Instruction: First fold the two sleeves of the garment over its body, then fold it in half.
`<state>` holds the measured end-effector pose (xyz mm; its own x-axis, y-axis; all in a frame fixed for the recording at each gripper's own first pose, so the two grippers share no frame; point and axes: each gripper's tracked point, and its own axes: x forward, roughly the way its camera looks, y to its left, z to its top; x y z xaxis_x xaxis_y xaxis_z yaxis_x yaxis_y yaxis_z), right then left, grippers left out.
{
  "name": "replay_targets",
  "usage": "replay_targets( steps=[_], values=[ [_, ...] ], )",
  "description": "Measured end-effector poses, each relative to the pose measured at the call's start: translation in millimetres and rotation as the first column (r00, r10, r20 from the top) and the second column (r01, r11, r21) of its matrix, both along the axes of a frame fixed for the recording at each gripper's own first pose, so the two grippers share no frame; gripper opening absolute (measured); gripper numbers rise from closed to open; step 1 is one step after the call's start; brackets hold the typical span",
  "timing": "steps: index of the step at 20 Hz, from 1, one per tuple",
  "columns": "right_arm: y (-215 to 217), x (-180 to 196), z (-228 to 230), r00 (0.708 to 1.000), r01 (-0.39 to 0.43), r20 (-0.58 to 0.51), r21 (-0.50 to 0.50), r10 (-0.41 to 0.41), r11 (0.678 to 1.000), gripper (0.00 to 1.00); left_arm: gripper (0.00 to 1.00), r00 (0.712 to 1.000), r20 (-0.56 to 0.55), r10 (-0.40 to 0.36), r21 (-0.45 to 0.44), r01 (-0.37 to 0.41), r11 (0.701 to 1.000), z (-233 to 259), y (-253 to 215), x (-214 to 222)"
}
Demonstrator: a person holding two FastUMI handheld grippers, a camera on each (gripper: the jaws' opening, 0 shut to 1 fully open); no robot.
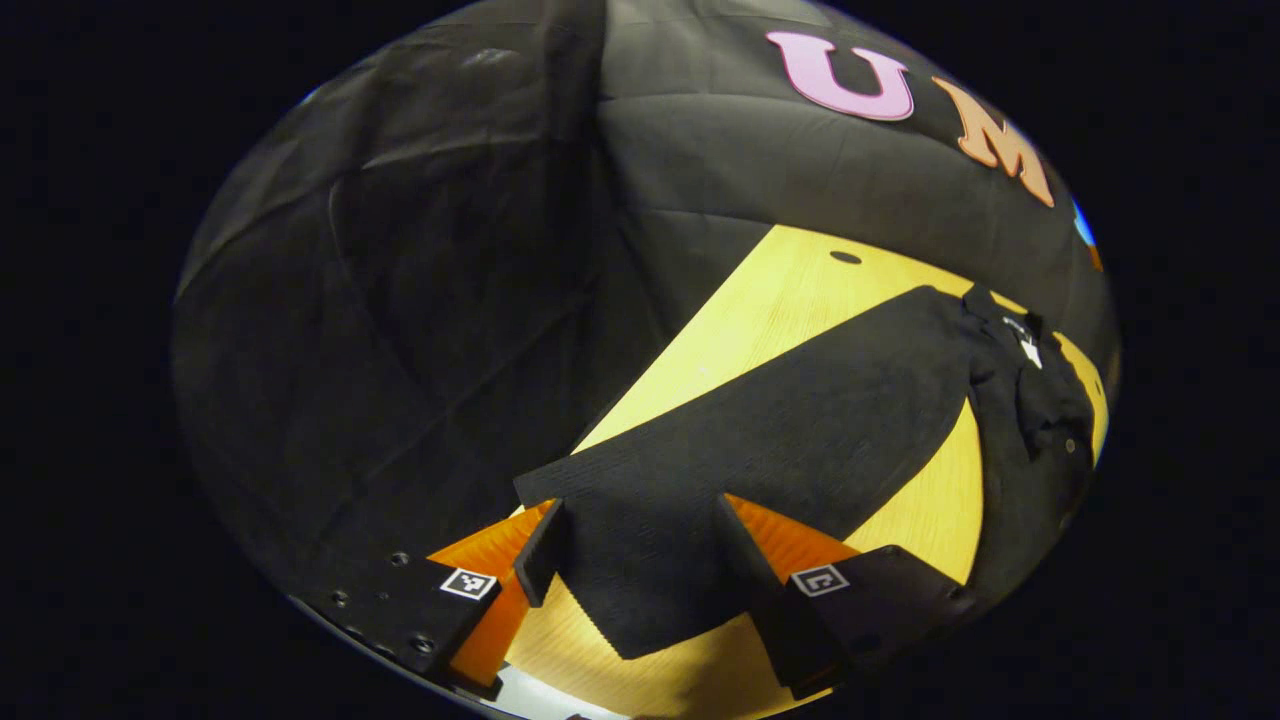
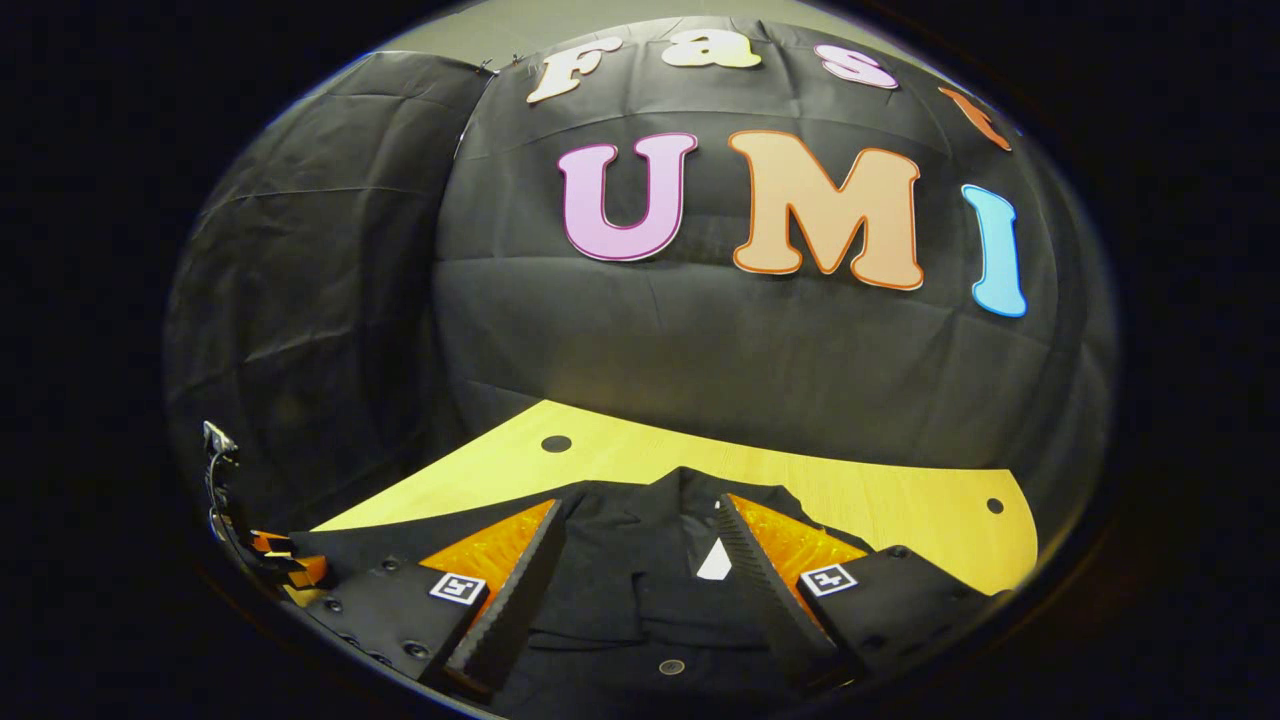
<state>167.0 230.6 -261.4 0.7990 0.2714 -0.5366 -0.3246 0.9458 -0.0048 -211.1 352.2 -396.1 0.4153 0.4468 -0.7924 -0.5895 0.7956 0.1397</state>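
Black fabric garment [image 1: 800,420] lies flat on the pale wooden counter [image 1: 770,300], its sleeve end between the wide-open left tool [image 1: 630,550], its collar between the wide-open, empty right tool [image 2: 640,545].

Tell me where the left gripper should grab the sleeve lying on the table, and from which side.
Grip the sleeve at its cuff end, the straight edge nearest the left gripper. It lies flat and stretched out from the garment's body on the wooden table, so probably come from beyond the cuff, low along the table, with one finger sliding beneath.
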Motion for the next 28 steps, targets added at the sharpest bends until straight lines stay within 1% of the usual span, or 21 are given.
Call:
replay_targets(
  steps=[1,3,4,6,7,8,10,12,14,15,17,18,20,23,28],
  values=[
    [-0.9,-0.4,3.4,1.000,0.001,0.005,0.001,-0.001,1.000,0.98,0.92,1.000,0.026,-0.005,0.004,0.005,1.000,-0.1,1.4,3.0],
    [-9.7,0.1,9.3,1.000,0.011,0.012,-0.007,-0.011,1.000,0.98,0.55,0.998,0.023,-0.054,0.007,0.053,0.999,-0.9,-0.9,7.3],
    [-17.1,-1.5,10.9,1.000,0.016,0.018,-0.010,-0.016,1.000,0.96,0.37,0.997,0.015,-0.079,0.015,0.079,0.997,-3.1,-4.8,10.9],
    [-28.8,-6.3,16.9,0.999,0.030,0.039,-0.008,-0.029,1.000,0.97,0.01,0.992,-0.033,-0.125,0.052,0.127,0.991,-3.1,-4.6,12.2],
    [-34.5,-7.0,21.3,0.998,0.039,0.048,-0.009,-0.038,0.999,0.97,0.00,0.989,-0.017,-0.145,0.047,0.146,0.988,-1.0,-6.7,16.3],
    [-41.1,-8.8,22.7,0.997,0.046,0.055,-0.007,-0.046,0.999,0.97,0.00,0.986,0.035,-0.166,0.035,0.165,0.986,6.4,-10.1,23.9],
    [-53.8,-12.0,25.1,0.996,0.060,0.061,-0.007,-0.060,0.998,0.96,0.00,0.980,0.080,-0.180,0.040,0.177,0.983,27.1,-16.9,34.3],
    [-64.4,-15.3,29.0,0.995,0.077,0.064,0.000,-0.077,0.997,0.97,0.00,0.971,0.118,-0.210,0.067,0.203,0.977,42.8,-28.8,67.3],
    [-76.8,-18.4,31.2,0.994,0.091,0.067,0.007,-0.091,0.996,0.96,0.00,0.958,0.145,-0.248,0.083,0.238,0.968,60.6,-40.0,91.2],
    [-82.1,-20.4,32.2,0.993,0.096,0.067,0.009,-0.097,0.995,0.98,0.00,0.948,0.164,-0.273,0.097,0.260,0.961,68.6,-44.7,106.4],
    [-95.6,-24.0,35.9,0.991,0.111,0.073,0.015,-0.111,0.994,0.97,0.00,0.930,0.189,-0.314,0.122,0.295,0.948,84.0,-56.6,128.2],
    [-101.5,-26.3,37.4,0.990,0.119,0.074,0.018,-0.120,0.993,0.97,0.00,0.917,0.215,-0.335,0.140,0.311,0.940,92.7,-61.4,140.8],
    [-115.8,-31.8,39.8,0.987,0.139,0.074,0.024,-0.140,0.990,0.96,0.00,0.898,0.227,-0.377,0.159,0.348,0.924,100.4,-75.8,160.7],
    [-140.4,-40.1,45.1,0.981,0.172,0.079,0.032,-0.174,0.985,0.97,0.00,0.870,0.244,-0.429,0.156,0.401,0.903,108.3,-104.5,186.6],
    [-187.3,-58.4,47.5,0.969,0.232,0.078,0.028,-0.234,0.972,0.96,0.00,0.803,0.275,-0.529,0.155,0.506,0.849,116.3,-162.9,228.8]
  ],
)
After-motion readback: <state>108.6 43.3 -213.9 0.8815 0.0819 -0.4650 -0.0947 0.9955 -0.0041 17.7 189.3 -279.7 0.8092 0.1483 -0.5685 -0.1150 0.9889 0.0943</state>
